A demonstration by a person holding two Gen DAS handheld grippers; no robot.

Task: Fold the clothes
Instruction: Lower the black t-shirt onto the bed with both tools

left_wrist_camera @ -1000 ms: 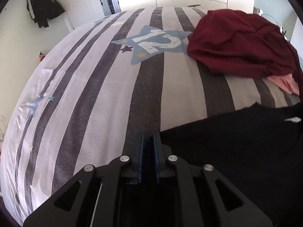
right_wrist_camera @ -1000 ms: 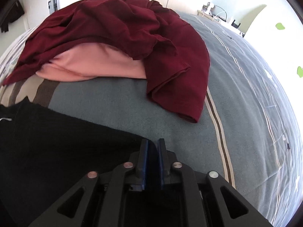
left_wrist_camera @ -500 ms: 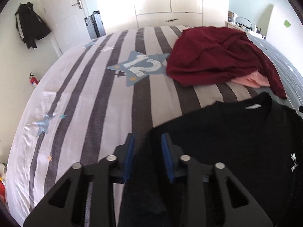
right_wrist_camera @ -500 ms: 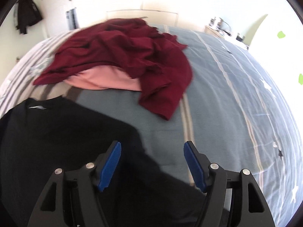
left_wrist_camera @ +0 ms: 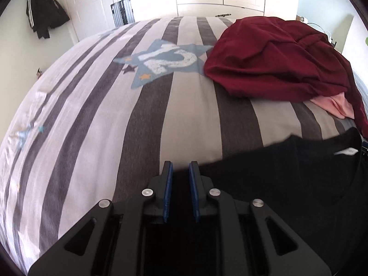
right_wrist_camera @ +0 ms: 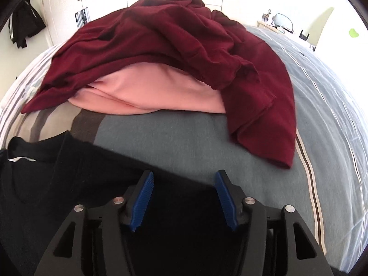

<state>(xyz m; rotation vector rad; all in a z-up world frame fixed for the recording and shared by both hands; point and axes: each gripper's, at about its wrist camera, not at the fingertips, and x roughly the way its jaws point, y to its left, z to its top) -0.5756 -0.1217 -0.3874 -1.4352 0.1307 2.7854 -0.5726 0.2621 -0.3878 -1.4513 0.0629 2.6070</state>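
- Left wrist view: the left gripper [left_wrist_camera: 180, 170] points down at the bed [left_wrist_camera: 96, 119]. Its jaws stand a narrow gap apart, having just been closing, with the edge of the black shirt [left_wrist_camera: 287, 174] between them; whether the pads already pinch the cloth cannot be told. The shirt lies flat at the near edge of the bed, collar and white label [left_wrist_camera: 346, 152] turned toward the maroon garment [left_wrist_camera: 276, 62], presumably spread out so it can be folded.
- Left wrist view, continued: beyond the shirt the maroon garment lies heaped over a pink garment [left_wrist_camera: 338, 107], likely a pile awaiting its turn. A blue star print [left_wrist_camera: 165, 61] marks the striped cover just left of that heap.
- Right wrist view: the right gripper [right_wrist_camera: 184, 192] hovers over the shirt's opposite edge, jaws about half open and lately narrowing a little, holding nothing; black cloth lies below and between them. The heap lies farther off, well apart from the shirt.
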